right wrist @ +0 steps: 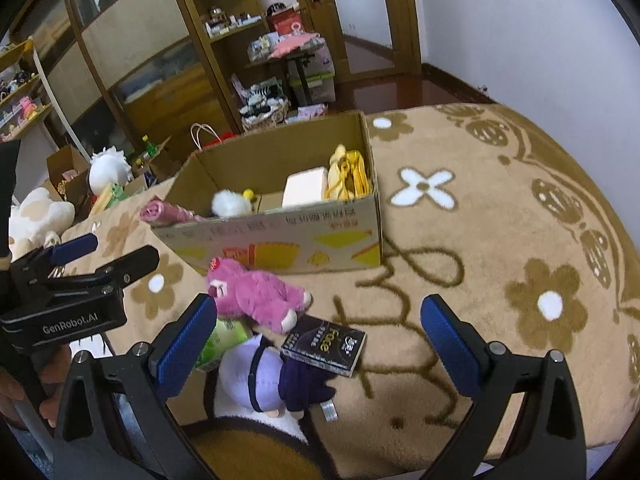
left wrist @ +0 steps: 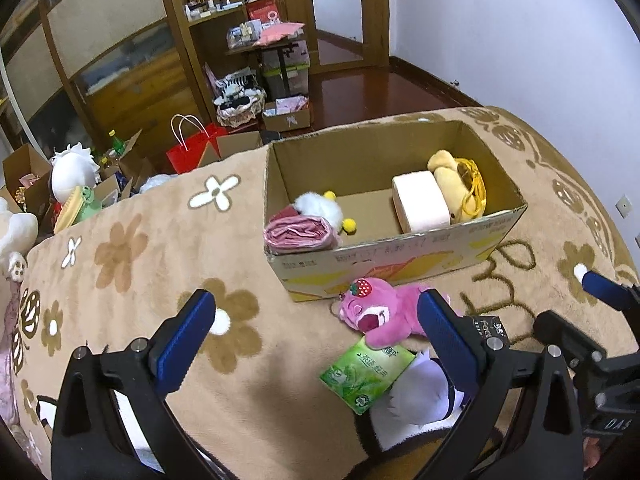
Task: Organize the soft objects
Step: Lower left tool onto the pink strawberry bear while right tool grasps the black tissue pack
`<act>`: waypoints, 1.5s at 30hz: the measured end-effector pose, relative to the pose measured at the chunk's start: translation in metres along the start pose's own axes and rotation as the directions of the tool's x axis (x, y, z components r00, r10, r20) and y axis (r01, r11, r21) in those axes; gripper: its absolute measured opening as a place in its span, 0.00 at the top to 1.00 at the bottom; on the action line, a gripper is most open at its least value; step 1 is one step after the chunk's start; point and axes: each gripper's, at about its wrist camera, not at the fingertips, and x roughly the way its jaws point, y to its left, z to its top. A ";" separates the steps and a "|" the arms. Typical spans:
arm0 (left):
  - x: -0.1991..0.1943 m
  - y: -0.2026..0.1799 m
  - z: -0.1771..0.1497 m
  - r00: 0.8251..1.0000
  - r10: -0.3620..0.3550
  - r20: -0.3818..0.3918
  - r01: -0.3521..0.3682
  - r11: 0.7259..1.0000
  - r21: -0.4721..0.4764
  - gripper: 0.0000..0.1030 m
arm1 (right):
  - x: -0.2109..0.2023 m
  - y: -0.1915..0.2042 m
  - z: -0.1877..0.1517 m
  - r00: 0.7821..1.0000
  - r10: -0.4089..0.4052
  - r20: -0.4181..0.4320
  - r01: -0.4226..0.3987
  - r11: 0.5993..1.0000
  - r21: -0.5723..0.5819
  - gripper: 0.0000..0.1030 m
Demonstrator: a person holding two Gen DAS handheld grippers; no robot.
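A cardboard box (left wrist: 400,248) (right wrist: 280,240) stands on a tan flowered blanket. It holds a pink roll (left wrist: 298,234), a white fluffy toy (left wrist: 318,206), a white roll (left wrist: 420,200) and a yellow plush (left wrist: 452,184). In front of it lie a pink bear plush (left wrist: 376,314) (right wrist: 256,292), a green tissue pack (left wrist: 366,376) (right wrist: 224,340), a black pack (right wrist: 324,344) and a white-and-purple plush (right wrist: 272,380) (left wrist: 416,396). My left gripper (left wrist: 320,332) is open and empty above the blanket, left of the bear. My right gripper (right wrist: 320,332) is open and empty over the black pack.
The blanket (right wrist: 500,240) covers a bed whose far edge drops to a wooden floor. Beyond it are a red paper bag (left wrist: 192,152), cardboard boxes with toys (left wrist: 72,184), a basket (left wrist: 240,108) and wooden shelves (left wrist: 224,12). A white wall stands to the right.
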 end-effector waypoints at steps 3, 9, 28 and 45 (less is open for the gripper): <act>0.008 0.000 0.001 1.000 -0.020 -0.017 0.020 1.000 -0.008 0.03 | 0.008 -0.001 -0.003 1.000 -0.005 -0.026 0.005 1.000 0.003 0.00; 0.021 -0.003 0.003 0.995 -0.092 -0.047 0.091 0.995 -0.027 0.03 | 0.027 -0.006 -0.009 0.996 -0.017 -0.092 0.020 1.000 0.024 0.00; 0.073 -0.039 0.003 0.973 -0.168 -0.160 0.175 0.984 0.028 0.03 | 0.079 -0.008 -0.021 0.970 0.014 -0.243 -0.001 0.999 0.053 0.00; 0.121 -0.049 -0.004 0.949 -0.159 -0.271 0.163 0.987 -0.007 0.03 | 0.115 -0.005 -0.034 0.938 0.056 -0.342 -0.022 0.994 0.103 0.09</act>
